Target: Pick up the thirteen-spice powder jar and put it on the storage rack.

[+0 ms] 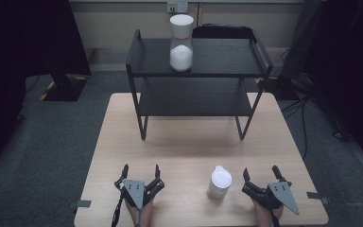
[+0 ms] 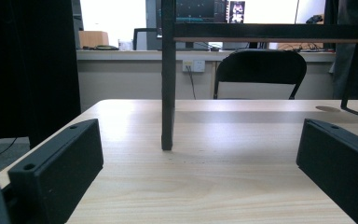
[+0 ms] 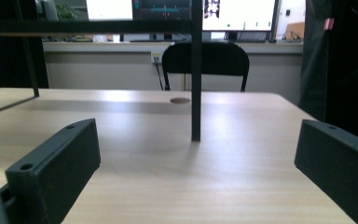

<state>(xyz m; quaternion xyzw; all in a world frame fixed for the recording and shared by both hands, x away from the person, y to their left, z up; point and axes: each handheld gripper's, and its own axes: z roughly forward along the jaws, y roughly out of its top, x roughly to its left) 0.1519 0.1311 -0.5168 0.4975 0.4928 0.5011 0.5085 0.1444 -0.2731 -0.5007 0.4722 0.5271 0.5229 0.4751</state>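
My left hand-held gripper (image 1: 141, 173): jaws wide, empty, on the counter (image 1: 184, 146); small white jar (image 1: 219, 182) just beside my right hand-held gripper (image 1: 261, 173), also wide, empty; hands mostly cut off; tall canister (image 1: 181, 42) atop black shelf (image 1: 227, 59).

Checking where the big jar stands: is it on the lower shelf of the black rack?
No, the jar stands on the top shelf of the rack, with white powder filling its lower half.

pale wood-grain table (image 1: 179, 151), smooth; matt black metal rack (image 1: 198, 71).
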